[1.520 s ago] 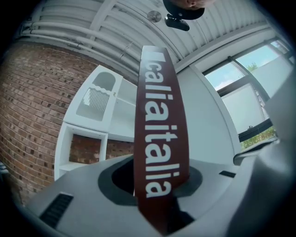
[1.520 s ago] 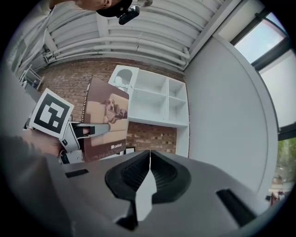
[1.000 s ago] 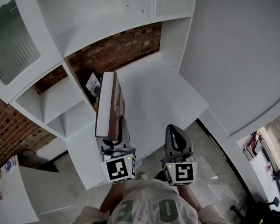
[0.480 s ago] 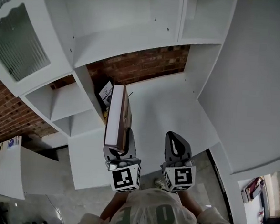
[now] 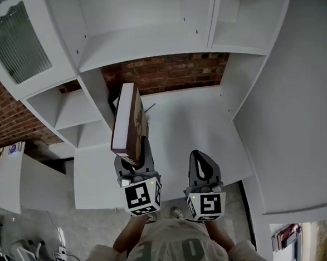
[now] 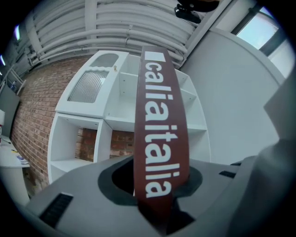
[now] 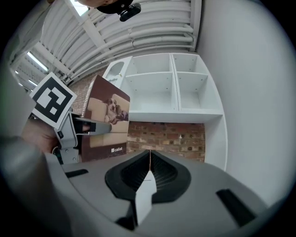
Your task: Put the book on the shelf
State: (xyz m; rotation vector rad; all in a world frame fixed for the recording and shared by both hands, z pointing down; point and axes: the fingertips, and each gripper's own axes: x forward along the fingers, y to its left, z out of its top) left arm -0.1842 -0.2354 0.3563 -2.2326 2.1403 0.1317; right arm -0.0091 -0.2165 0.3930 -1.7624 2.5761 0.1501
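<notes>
Our left tool, held low before our chest and pointing forward, is clamped on the lower end of the book, which stands upright above its jaws. Our right tool, just beside it, is pinched shut on nothing. We should carry the book vertical and square into the shelf bay ahead.
</notes>
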